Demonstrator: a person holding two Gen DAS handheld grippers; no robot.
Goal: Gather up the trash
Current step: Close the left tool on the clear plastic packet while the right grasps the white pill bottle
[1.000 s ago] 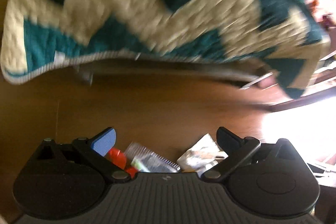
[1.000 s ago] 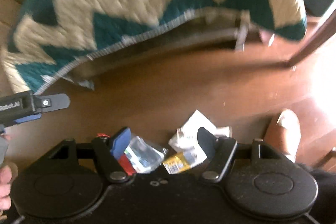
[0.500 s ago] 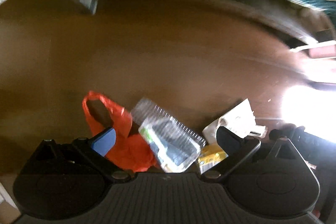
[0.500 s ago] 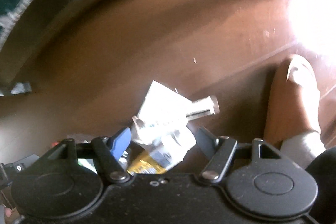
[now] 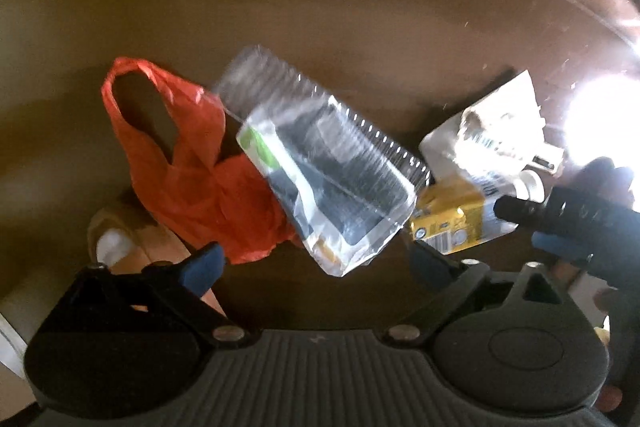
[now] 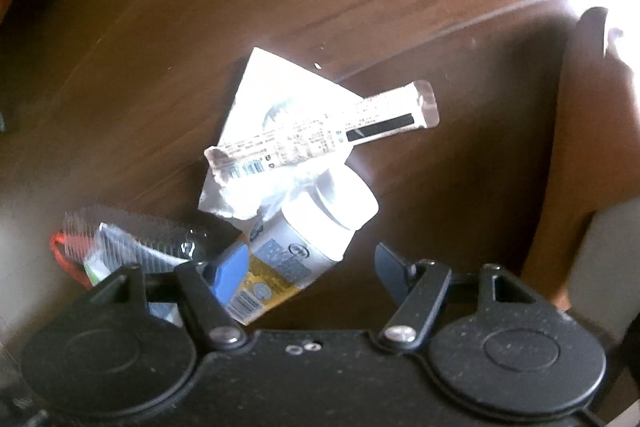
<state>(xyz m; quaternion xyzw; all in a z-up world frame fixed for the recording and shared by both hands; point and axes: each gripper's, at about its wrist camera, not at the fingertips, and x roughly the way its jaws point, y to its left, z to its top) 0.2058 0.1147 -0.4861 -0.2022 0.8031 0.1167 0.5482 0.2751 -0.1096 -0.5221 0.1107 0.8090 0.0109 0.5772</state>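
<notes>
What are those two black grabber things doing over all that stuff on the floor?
Someone is picking up trash with a grabber in each hand. Both the left gripper and the right gripper are open and hold nothing yet. Below them on the wooden floor lies a little pile: an orange plastic bag, a clear plastic package, a white bottle with a yellow label and a crumpled white wrapper.

Plastic bag (image 5: 188, 179) lies ahead of the left jaw, clear package (image 5: 332, 183) between the jaws, carton (image 5: 452, 219) ahead of the right.
</notes>
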